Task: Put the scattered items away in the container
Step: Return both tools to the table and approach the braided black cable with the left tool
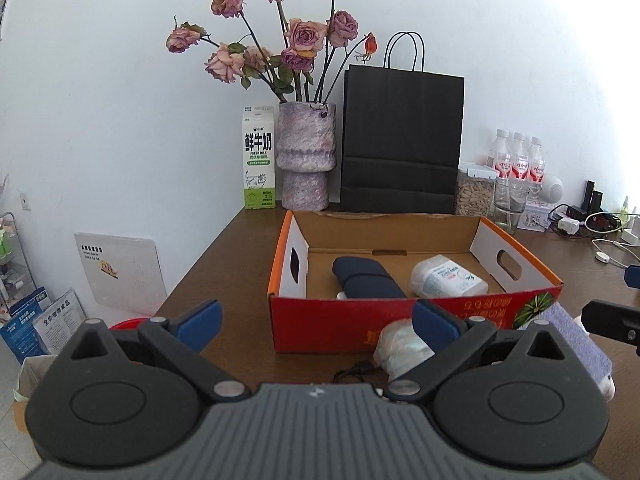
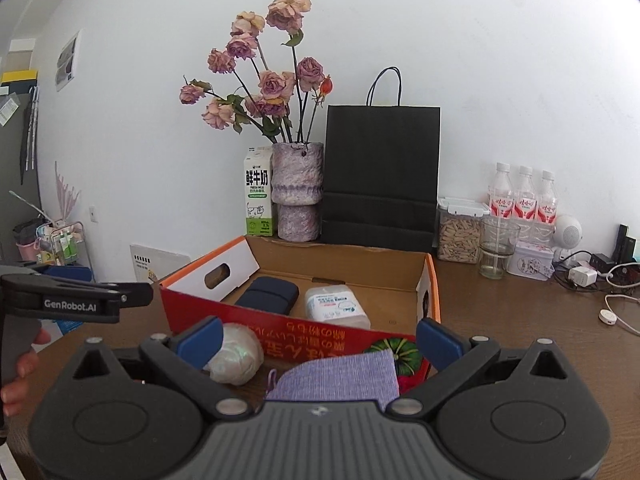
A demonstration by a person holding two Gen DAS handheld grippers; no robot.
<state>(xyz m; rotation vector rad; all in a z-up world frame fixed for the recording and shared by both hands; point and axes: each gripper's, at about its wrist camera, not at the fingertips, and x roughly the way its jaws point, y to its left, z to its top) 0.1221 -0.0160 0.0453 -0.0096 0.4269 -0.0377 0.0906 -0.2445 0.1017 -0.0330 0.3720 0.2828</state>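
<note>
Cardboard box (image 2: pixel 280 312): holds navy case (image 2: pixel 267 294), long axis running toward the box's back wall. White pouch (image 2: pixel 236 354), lilac cloth (image 2: pixel 340 376): worktop (image 2: pixel 520 320), before box. Left gripper (image 1: pixel 316 324), right gripper (image 2: pixel 318 340): jaws spread, empty.

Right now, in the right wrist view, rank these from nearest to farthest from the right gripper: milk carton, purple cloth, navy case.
1. purple cloth: between the open right gripper fingers, outside the box.
2. navy case: inside the cardboard box, left part.
3. milk carton: beyond the box, at the wall.
</note>
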